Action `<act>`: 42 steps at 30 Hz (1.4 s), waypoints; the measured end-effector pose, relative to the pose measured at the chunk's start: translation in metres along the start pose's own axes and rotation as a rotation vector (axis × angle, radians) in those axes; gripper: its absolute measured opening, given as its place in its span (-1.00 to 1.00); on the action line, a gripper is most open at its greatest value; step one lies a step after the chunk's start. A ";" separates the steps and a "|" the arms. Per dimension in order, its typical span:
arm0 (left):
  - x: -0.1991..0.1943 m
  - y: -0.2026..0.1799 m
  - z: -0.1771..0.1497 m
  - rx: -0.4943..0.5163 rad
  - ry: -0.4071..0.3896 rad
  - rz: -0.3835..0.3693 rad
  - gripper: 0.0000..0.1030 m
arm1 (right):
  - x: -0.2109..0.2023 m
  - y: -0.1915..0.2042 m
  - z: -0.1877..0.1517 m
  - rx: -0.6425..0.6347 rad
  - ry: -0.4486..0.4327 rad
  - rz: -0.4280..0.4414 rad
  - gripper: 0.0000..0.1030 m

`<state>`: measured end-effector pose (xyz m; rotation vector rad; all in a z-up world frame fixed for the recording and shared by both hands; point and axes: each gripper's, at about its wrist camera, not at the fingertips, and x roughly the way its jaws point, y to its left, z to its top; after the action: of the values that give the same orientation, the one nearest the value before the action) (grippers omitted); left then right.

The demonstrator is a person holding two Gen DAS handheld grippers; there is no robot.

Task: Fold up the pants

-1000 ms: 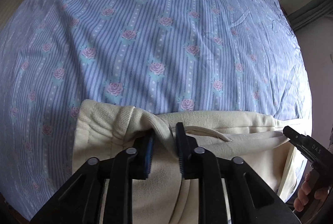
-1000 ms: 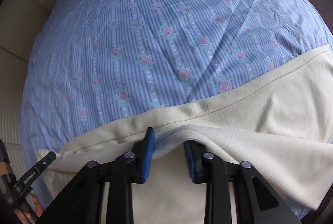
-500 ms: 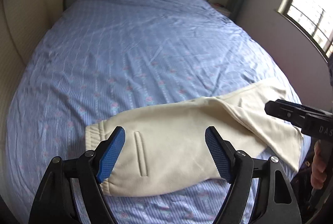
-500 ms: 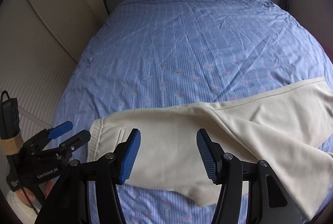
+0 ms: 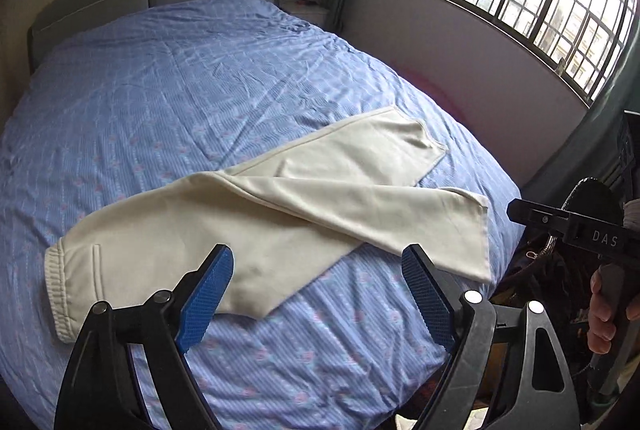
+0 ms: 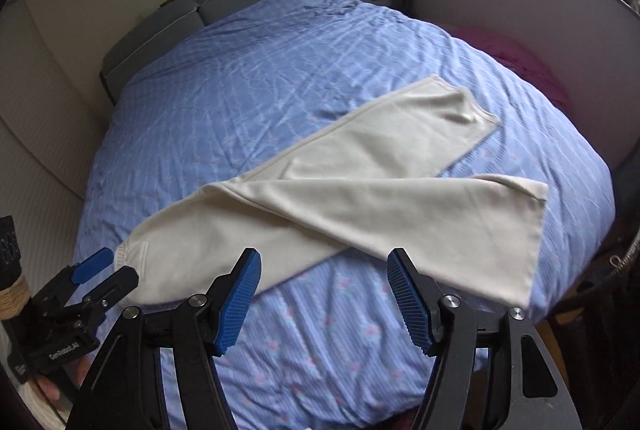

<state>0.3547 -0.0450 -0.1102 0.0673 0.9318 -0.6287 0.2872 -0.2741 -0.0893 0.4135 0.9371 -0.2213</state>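
A: Your left gripper (image 5: 318,304) and right gripper (image 6: 325,300) have just spread, nothing between the jaws.

B: So you've let go; the cream fabric pants (image 5: 256,218) lie beyond on the blue floral bedsheet (image 5: 168,78), legs crossed, not folded flat yet.

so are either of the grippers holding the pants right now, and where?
Nothing is held. The left gripper and right gripper are both open with empty jaws that have just been opening, above the cream pants lying on the bed.
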 end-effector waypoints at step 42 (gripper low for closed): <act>0.327 -0.101 -0.021 -0.328 0.542 0.152 0.37 | 0.208 -0.337 -0.093 0.561 0.418 0.026 0.23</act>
<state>0.4271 -0.2764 -0.3519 0.0140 1.5283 -0.3091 0.2180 -0.5383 -0.3914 1.0165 1.2764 -0.3848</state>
